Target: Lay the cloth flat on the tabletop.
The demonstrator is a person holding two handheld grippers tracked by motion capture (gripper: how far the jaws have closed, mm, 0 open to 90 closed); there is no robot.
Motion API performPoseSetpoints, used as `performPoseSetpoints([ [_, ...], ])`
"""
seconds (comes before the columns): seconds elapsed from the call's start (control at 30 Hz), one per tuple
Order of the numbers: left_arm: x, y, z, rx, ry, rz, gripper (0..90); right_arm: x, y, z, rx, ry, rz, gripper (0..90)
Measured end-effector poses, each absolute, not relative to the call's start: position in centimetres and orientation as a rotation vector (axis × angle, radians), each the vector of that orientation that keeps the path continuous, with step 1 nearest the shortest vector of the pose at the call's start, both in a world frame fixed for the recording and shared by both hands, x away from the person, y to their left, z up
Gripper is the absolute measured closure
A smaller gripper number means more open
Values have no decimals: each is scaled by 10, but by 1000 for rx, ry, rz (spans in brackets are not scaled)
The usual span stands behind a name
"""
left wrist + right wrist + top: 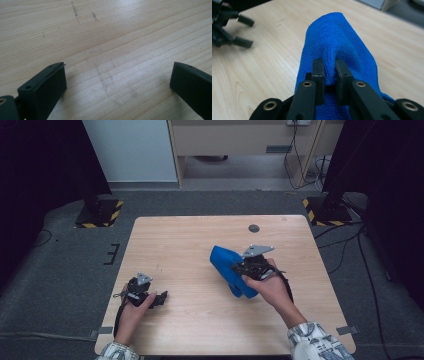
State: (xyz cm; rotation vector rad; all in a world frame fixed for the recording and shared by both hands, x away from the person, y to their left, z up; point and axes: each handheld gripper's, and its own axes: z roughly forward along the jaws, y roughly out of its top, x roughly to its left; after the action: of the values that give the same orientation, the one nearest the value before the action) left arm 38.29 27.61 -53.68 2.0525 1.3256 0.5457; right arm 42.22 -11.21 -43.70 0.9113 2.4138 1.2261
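Observation:
A blue cloth [227, 268] hangs folded over the middle right of the wooden table [200, 240], lifted at one end. My right gripper [239, 268] is shut on it; in the right gripper view the two black fingers [318, 72] pinch a ridge of the blue cloth [337, 45], which drapes away from them. My left gripper [161, 299] rests low at the table's front left, held in a hand. Its jaws stand wide apart over bare wood, with nothing between the fingers [47, 87]. In the right gripper view the left gripper [234, 31] sits at the far upper left.
A small dark round hole [254, 228] marks the table's back right. Dark floor surrounds the table, with yellow-and-black striped stand bases [97, 212] at the back corners and cables [350, 245] on the right.

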Motion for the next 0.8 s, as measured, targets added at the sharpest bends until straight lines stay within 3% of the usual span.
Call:
performPoseSetpoints([
  [0.3, 383, 276, -537, 2052, 1327, 546, 0, 413, -69, -477, 831, 2535, 1122, 787],
  [0.43, 383, 276, -537, 2052, 1326, 546, 0, 407, -53, -492, 805, 2578, 1090, 737],
  [0.5, 383, 275, -537, 2052, 1324, 545, 0, 407, -49, -498, 800, 2598, 1073, 649],
  [0.53, 383, 275, -537, 2053, 1323, 545, 0, 406, -47, -499, 808, 2605, 1070, 559],
  [0.6, 383, 275, -537, 2053, 1324, 545, 0, 405, -47, -498, 816, 2606, 1074, 516],
  [0.63, 383, 275, -537, 2053, 1324, 544, 6, 404, -48, -495, 832, 2592, 1096, 389],
  [0.8, 381, 272, -529, 2029, 1297, 573, 51, 403, -56, -482, 852, 2525, 1155, 215],
])
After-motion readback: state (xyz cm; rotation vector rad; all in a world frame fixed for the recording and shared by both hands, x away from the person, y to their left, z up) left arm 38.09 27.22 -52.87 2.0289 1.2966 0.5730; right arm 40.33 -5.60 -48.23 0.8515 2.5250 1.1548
